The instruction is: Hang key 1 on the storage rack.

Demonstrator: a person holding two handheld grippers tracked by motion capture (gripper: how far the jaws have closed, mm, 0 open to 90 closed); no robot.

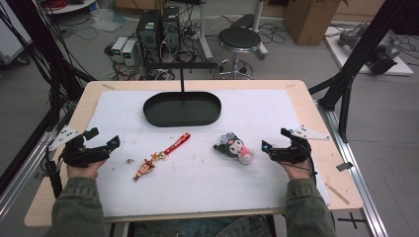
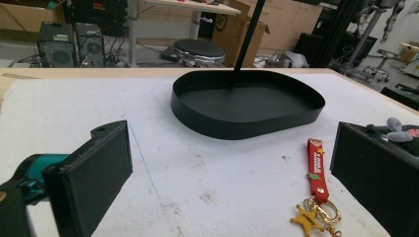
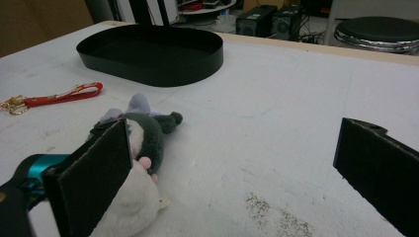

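Note:
A black oval tray [image 1: 182, 109] [image 2: 247, 106] [image 3: 153, 54] stands at the back middle of the white mat. In front of it lies a red strap keychain [image 1: 174, 145] [image 2: 315, 170] [image 3: 64, 95] with gold charms and a small figure [image 1: 144, 169]. To its right lies a dark and white plush toy [image 1: 234, 147] [image 3: 143, 143]. My left gripper [image 1: 101, 138] [image 2: 227, 182] rests open at the mat's left edge, nothing between its jaws. My right gripper [image 1: 275, 140] [image 3: 232, 168] is open just right of the plush, whose body lies beside the left jaw.
The wooden table [image 1: 316, 123] carries a white mat [image 1: 197, 182]. A thin black post [image 1: 182, 79] rises behind the tray. Beyond the table are a stool [image 1: 239, 39], computer towers [image 1: 158, 27] and a black frame [image 1: 346, 74] at the right.

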